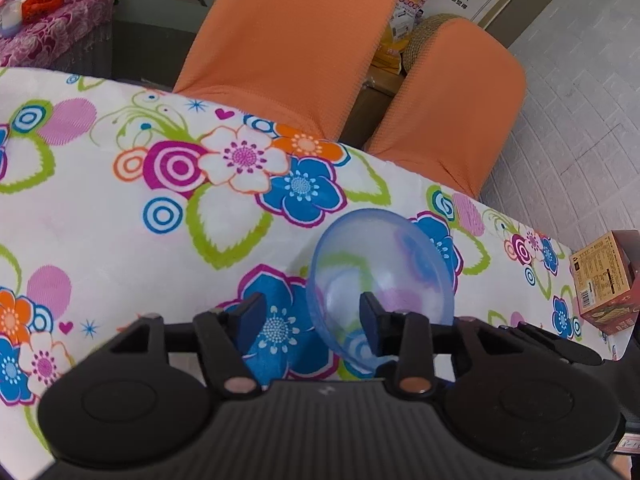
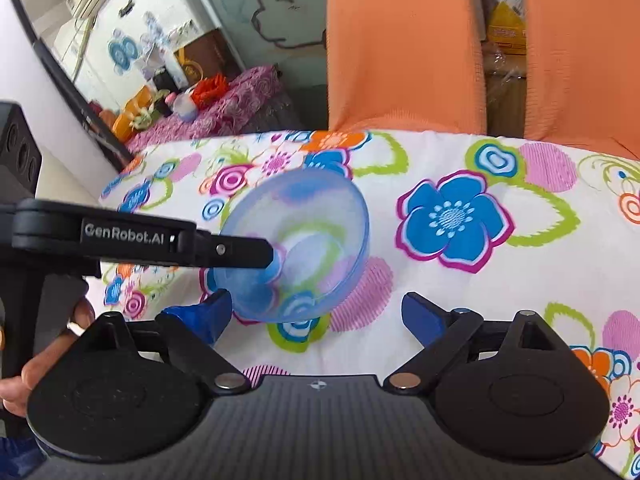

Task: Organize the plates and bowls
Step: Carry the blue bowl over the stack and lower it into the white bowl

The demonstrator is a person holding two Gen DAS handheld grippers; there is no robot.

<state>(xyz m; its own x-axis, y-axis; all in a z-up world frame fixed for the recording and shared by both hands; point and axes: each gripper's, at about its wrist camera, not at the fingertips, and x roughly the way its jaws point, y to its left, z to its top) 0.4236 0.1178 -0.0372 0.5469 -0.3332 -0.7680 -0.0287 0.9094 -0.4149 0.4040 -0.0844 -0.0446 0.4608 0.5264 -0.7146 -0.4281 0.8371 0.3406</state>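
Bowl [image 1: 380,280] – clear blue, tilted above floral cloth [image 1: 120,220], its wall between my left gripper [image 1: 310,318] pads; pinch or gap, cannot tell. Right gripper [image 2: 318,316] spread, empty. Risk – slick plastic slips, drops onto table.

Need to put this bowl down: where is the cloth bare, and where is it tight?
Bare: in the right view, floral cloth between the blue bowl and the orange chairs; in the left view, the stretch left of the bowl. Tight: around the bowl, where the left tongs reach in, and by the box.
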